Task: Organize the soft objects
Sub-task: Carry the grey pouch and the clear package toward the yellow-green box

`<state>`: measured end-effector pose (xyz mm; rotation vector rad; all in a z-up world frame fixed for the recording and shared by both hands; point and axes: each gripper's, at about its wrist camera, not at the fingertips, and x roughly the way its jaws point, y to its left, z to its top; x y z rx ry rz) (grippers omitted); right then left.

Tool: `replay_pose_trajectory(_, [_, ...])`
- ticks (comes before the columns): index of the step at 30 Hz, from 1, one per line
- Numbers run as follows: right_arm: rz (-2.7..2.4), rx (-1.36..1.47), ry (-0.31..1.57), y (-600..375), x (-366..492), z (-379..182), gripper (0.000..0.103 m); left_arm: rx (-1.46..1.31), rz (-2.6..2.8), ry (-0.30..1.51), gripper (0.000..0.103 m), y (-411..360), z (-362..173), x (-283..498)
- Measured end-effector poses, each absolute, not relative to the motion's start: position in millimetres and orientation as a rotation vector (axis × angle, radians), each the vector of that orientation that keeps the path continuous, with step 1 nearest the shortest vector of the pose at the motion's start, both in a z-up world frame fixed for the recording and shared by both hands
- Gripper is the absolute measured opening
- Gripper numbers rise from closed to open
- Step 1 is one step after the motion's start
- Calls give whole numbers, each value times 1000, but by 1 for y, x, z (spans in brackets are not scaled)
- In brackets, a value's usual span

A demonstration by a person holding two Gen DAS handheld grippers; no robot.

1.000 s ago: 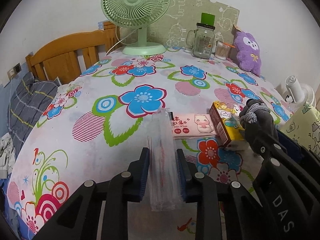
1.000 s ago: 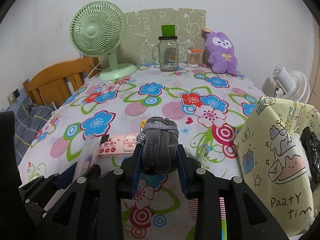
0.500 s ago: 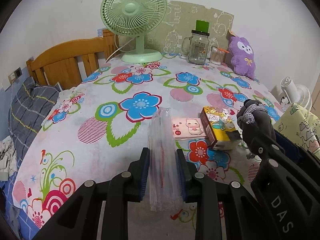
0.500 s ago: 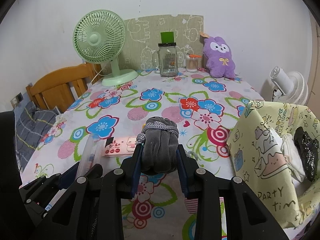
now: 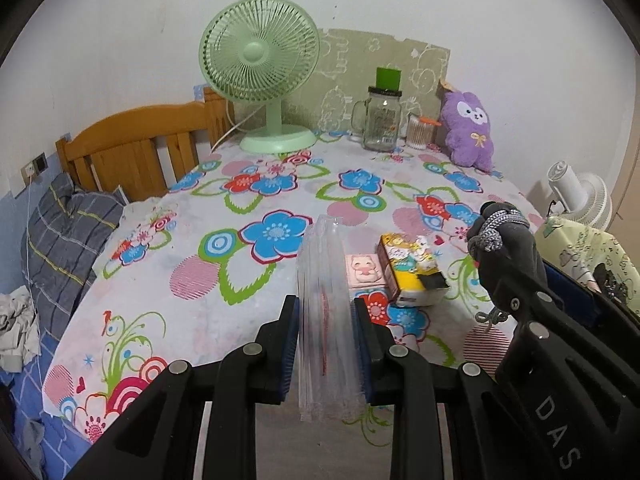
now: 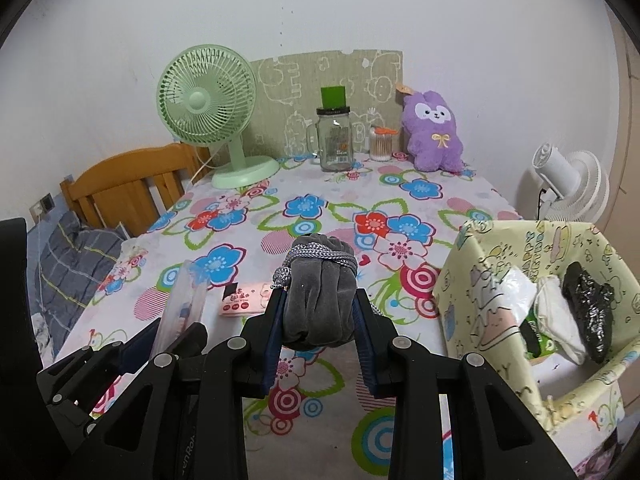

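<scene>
The left gripper [image 5: 325,320] has its jaws squeezed on a see-through plastic pack [image 5: 326,304], held up over the near edge of the table [image 5: 168,288]. The right gripper [image 6: 319,320] has its jaws squeezed on a soft grey pouch [image 6: 320,300] with a cord tied round its top. It is up in the air too, with the yellow party bag [image 6: 480,292] open on the right.

I think the step now is to carry the soft things to that bag. To do it well, keep both grips tight, move the pouch right until it is over the open top, lower it, then let go. Do not bump the bag wall, it looks floppy.

Count from left to right: one green fan [image 5: 260,72], one pink wipes pack [image 5: 362,270], one small yellow box [image 5: 412,272], one glass jar [image 5: 382,120], one tub of cotton buds [image 5: 420,132], one purple plush toy [image 5: 468,130], one white fan [image 6: 568,184]
</scene>
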<state>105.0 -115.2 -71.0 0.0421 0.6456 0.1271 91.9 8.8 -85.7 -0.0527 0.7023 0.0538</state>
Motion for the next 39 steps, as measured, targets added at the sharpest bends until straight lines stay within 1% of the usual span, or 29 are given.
replay_pose_trajectory(17, [139,5,597,-123,77,-40,36,-20,17,633,25,-7,-58,67])
replay_pose_trajectory(31, [115,-9,555,-147,60,-16,36,24,-48,566,25,-37,-32,55])
replay_pose_trajectory(39, [85,-8,539,-167,55,-7,36,32,-96,548,25,-57,-25,55])
